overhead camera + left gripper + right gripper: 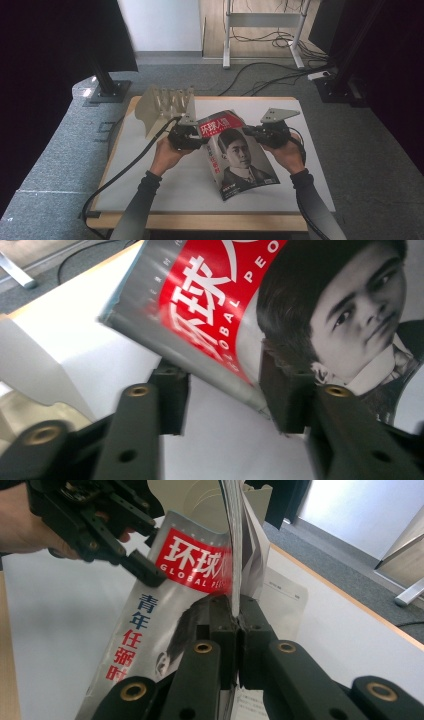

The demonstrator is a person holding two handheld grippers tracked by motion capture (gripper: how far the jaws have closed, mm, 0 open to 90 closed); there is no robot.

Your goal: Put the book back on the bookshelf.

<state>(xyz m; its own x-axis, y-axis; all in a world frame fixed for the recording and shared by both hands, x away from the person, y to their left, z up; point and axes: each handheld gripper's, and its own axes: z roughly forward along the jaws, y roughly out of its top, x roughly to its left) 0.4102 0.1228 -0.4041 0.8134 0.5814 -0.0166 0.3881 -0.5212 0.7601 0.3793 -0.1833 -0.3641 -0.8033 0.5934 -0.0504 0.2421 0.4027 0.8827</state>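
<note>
White table (165, 190) carries a magazine (240, 155) lifted near its middle, with a clear rack (167, 105) at about ten o'clock of it. Its cover has a red band reading "GLOBAL PEOPLE" under large white Chinese characters, above a black-and-white portrait. At three o'clock the right gripper (239, 625) is clenched on the magazine's page edges. At nine o'clock the left gripper (225, 390) straddles the spine corner, jaws apart, not pressing.

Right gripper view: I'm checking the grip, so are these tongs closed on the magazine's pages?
Yes, the right tongs are pinched together with the magazine page edges clamped between the two pads.
</note>
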